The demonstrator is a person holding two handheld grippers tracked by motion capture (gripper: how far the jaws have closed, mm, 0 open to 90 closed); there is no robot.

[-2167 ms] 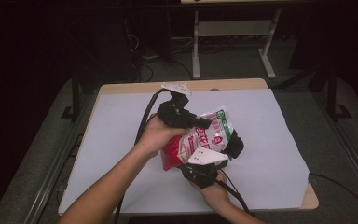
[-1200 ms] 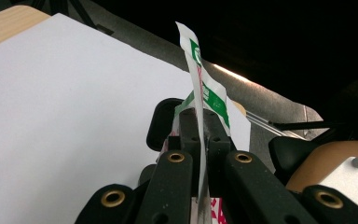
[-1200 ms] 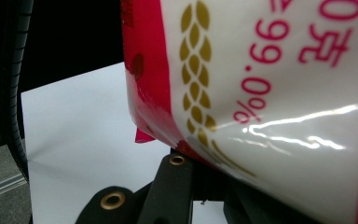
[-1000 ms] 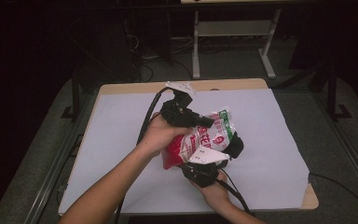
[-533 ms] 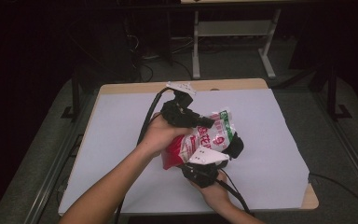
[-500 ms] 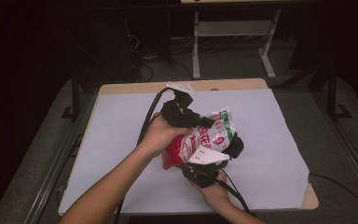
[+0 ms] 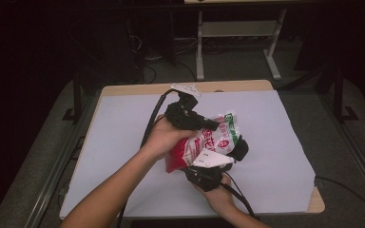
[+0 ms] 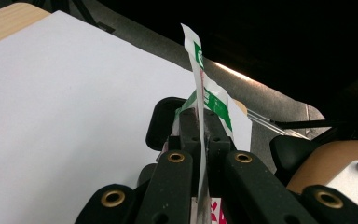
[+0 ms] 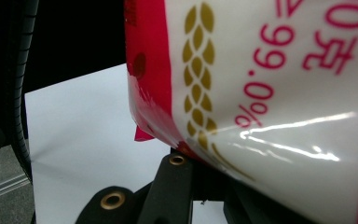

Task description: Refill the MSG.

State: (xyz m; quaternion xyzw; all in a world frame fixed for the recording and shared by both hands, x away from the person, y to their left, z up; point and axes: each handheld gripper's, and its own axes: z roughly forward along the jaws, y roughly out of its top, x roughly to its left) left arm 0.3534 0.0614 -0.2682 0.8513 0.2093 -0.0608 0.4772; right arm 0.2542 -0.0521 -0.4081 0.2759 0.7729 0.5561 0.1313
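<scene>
High view: a red-and-white plastic food packet (image 7: 204,145) with a green band at its top edge is held up over the middle of the white table sheet (image 7: 275,142), between the two hand-held grippers. The left gripper (image 7: 209,124) comes in from the packet's upper left, its jaws clamped on the packet's upper edge; the person's left hand (image 7: 164,137) wraps its body. The right gripper (image 7: 228,154), topped by a grey three-cornered plate, sits at the packet's lower right side with the right hand (image 7: 221,194) below it; its jaws are pressed against the packet's lower part.

Left gripper view: the two black jaws stand closed together on the thin sealed edge of the packet (image 8: 203,98), which rises straight up between them, green and white print showing. The white sheet (image 8: 65,107) lies beyond, to the packet's left.

Right gripper view: the packet (image 9: 270,84), glossy white with red print and a gold wheat-ear design, hangs directly above the jaws, its red bottom edge resting on them; the jaws are drawn shut on it. The white sheet (image 9: 88,130) shows to the packet's left.
</scene>
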